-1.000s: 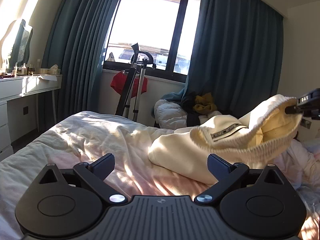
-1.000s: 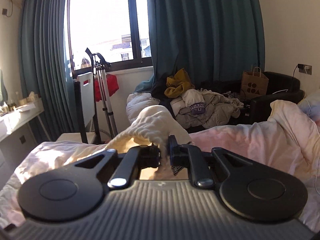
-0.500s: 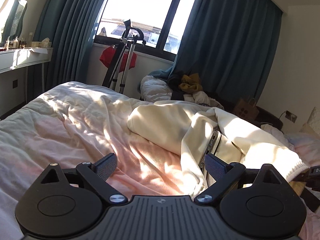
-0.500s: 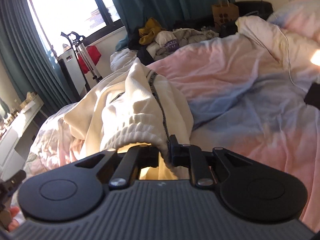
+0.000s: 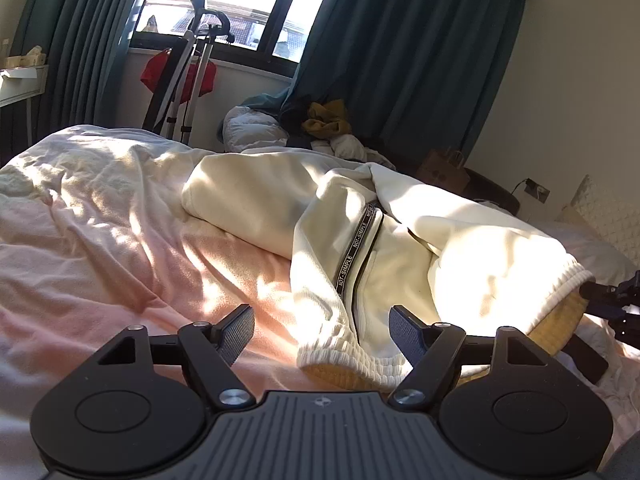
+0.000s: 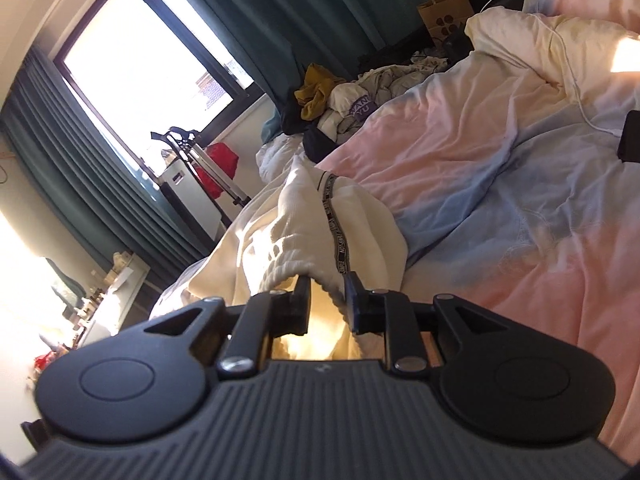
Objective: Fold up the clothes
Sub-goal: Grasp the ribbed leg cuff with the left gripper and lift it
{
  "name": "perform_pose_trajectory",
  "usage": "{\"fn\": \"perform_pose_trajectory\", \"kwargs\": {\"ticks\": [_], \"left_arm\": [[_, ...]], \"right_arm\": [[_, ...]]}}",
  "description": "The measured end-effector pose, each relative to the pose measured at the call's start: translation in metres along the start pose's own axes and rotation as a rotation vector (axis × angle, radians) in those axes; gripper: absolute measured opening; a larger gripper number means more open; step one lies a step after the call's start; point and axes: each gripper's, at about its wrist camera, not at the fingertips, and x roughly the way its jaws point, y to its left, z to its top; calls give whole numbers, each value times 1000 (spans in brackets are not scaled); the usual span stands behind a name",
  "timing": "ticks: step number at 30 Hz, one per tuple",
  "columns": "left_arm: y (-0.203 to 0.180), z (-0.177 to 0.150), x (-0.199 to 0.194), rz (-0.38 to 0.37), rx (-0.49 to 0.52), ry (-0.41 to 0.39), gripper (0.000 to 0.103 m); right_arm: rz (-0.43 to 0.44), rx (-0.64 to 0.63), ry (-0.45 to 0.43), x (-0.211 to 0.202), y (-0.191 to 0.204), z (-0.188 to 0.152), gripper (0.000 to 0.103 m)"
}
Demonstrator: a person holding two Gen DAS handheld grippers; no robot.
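A cream garment (image 5: pixel 472 248) with a black "NOT-SIMPLE" tape lies crumpled on the pink duvet (image 5: pixel 120 248). My left gripper (image 5: pixel 322 334) hovers low over the bed; its jaws are closing. One ribbed hem (image 5: pixel 344 354) lies between them, close to the right finger, and the pads do not press it. My right gripper (image 6: pixel 328 300) is tilted, its jaws opening, with the other ribbed hem (image 6: pixel 296 268) of the cream garment (image 6: pixel 360 220) loose between them. In the left wrist view the right gripper (image 5: pixel 596 294) shows at that hem on the far right.
The duvet (image 6: pixel 500 160) runs pink and blue to pillows at the back right. A black flat object (image 6: pixel 630 136) and a white cable lie on it. A clothes pile (image 5: pixel 328 124), a paper bag (image 6: pixel 444 12) and a folded metal stand (image 5: pixel 188 68) stand by the window. A white desk (image 5: pixel 20 80) stands at the left.
The right gripper brought the raised hem down onto the bed, rolled sideways, and its jaws parted. The left gripper tipped down toward the near hem, its jaws narrower.
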Motion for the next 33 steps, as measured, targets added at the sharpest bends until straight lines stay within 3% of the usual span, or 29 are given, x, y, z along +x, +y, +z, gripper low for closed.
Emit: {"fn": "perform_pose_trajectory", "kwargs": {"ticks": [2, 5, 9, 16, 19, 23, 28, 33], "left_arm": [[-4, 0, 19, -5, 26, 26, 73], [-6, -2, 48, -12, 50, 73, 61], [-12, -12, 73, -6, 106, 120, 56], [-30, -31, 89, 81, 259, 122, 56], [-34, -34, 91, 106, 289, 108, 45], [-18, -20, 81, 96, 148, 76, 19], [12, 0, 51, -14, -138, -4, 18], [53, 17, 20, -109, -438, -114, 16]], "right_arm": [[20, -30, 12, 4, 4, -3, 26], [29, -75, 65, 19, 9, -10, 29], [23, -175, 124, 41, 19, -23, 29], [39, -240, 191, 62, 27, -35, 29], [43, -243, 216, 67, 26, -39, 29], [36, -274, 222, 68, 30, -41, 29], [36, -352, 221, 65, 42, -46, 29], [126, -517, 269, 57, 68, -63, 42]]}}
